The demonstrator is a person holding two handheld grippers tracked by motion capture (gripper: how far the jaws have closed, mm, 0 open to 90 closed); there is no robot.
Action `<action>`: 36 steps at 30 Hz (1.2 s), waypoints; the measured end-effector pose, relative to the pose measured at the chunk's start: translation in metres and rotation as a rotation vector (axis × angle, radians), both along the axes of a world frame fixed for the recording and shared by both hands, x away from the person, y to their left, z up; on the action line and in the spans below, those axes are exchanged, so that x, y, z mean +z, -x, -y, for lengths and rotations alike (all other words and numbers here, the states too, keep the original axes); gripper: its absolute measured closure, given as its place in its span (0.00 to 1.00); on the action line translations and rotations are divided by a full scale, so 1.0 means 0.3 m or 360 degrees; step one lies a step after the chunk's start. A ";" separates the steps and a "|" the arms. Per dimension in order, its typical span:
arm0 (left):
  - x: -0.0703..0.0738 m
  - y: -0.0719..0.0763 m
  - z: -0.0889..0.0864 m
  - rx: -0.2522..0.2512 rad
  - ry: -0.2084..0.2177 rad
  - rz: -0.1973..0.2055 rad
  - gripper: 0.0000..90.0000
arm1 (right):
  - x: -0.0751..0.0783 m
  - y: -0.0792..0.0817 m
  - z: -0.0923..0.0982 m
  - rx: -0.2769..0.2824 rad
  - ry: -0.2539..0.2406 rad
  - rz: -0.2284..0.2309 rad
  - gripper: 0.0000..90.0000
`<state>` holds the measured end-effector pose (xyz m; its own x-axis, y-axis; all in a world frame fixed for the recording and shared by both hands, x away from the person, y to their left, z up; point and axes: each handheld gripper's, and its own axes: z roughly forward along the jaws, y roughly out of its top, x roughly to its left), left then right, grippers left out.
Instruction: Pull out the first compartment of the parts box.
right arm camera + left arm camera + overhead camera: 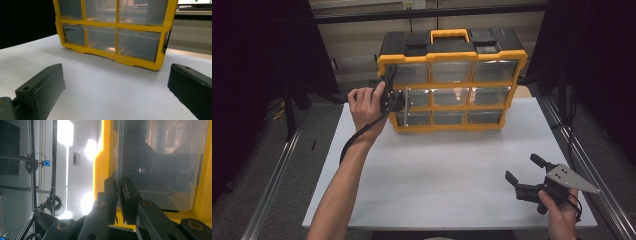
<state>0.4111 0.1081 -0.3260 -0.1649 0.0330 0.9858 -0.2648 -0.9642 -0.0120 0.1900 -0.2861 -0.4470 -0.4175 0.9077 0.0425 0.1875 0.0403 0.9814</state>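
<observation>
A white worktop (447,175) fills the middle of the high view, with grey floor and metal rails either side and black curtains at 9 and 3 o'clock. At 12 o'clock on the worktop stands a yellow-and-black drawer organiser (452,80), upright, its three rows of clear drawers facing the person.

The left gripper (392,97) is held up at the organiser's left edge, around 11 o'clock, by the left hand (366,106). In the left gripper view its fingers (128,195) are pressed nearly together against the edge of a clear drawer (160,165); whether they pinch the drawer lip or merely touch it I cannot tell. The drawer contents are blurred by glare.

The right gripper (527,172) sits low at 4 o'clock in the right hand (559,207), fingers spread wide with nothing between them. The organiser's top is cut off in the right gripper view.

The worktop's centre and near edge lie bare, well apart from both grippers.
</observation>
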 end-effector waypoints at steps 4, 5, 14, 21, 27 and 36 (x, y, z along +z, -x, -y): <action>-0.003 0.009 0.001 -0.0006 0.0007 0.0015 0.93 | 0.000 0.000 0.001 -0.0005 -0.0009 0.0012 0.01; -0.002 0.011 0.000 -0.0008 0.0008 0.0008 0.93 | 0.000 0.000 0.001 -0.0007 -0.0010 0.0012 0.01; -0.003 0.026 -0.004 -0.0037 0.0000 0.0029 0.92 | 0.000 0.001 0.004 -0.0006 -0.0005 0.0011 0.01; 0.002 0.043 -0.012 -0.0050 -0.0012 0.0014 0.92 | 0.000 0.001 0.002 -0.0009 -0.0010 0.0011 0.00; 0.008 0.036 -0.017 -0.0049 -0.0028 0.0005 0.88 | -0.001 0.000 0.001 -0.0012 -0.0011 0.0015 0.01; 0.021 0.032 -0.015 -0.0031 -0.0045 -0.0038 0.88 | -0.001 0.000 0.002 -0.0013 -0.0005 0.0017 0.01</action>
